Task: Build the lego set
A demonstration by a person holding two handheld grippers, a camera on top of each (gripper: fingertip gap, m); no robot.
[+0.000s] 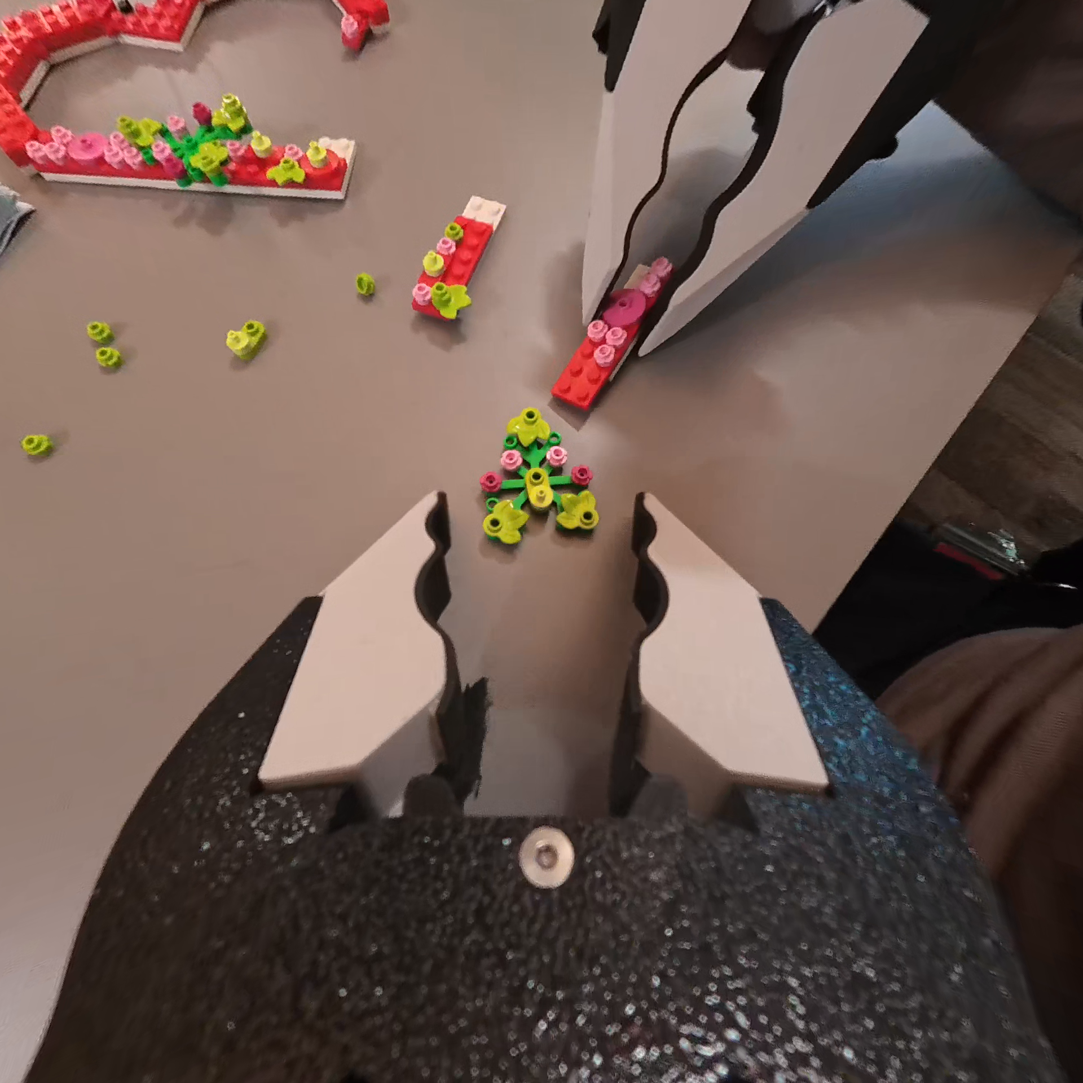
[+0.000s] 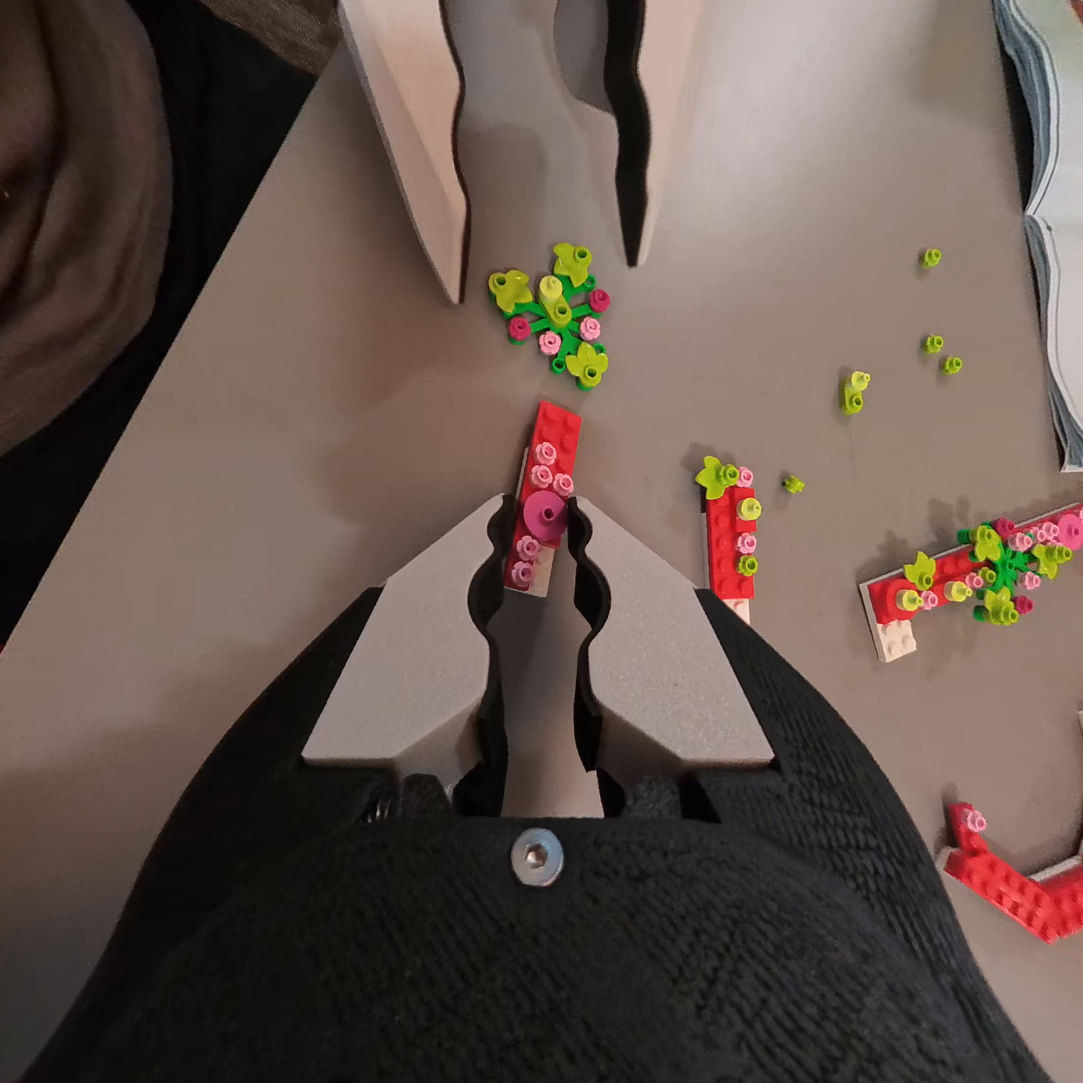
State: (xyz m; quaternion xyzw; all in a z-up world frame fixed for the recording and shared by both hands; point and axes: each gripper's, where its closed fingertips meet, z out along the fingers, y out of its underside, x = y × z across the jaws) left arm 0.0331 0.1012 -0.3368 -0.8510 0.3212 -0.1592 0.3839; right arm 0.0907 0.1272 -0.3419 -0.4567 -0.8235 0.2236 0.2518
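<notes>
Now, flower cluster (image 1: 538, 476): flat on table (image 1: 234, 527), just ahead of left gripper (image 1: 539, 498).
Left gripper: spread, empty.
Right gripper (image 2: 536, 507): clamped on red strip (image 2: 542, 498).
Tip: straddle green stem squarely, squeeze gently.

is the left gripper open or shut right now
Open: the left gripper shows a wide gap between its fingers, with bare table between them and the green flower cluster just ahead.
</notes>
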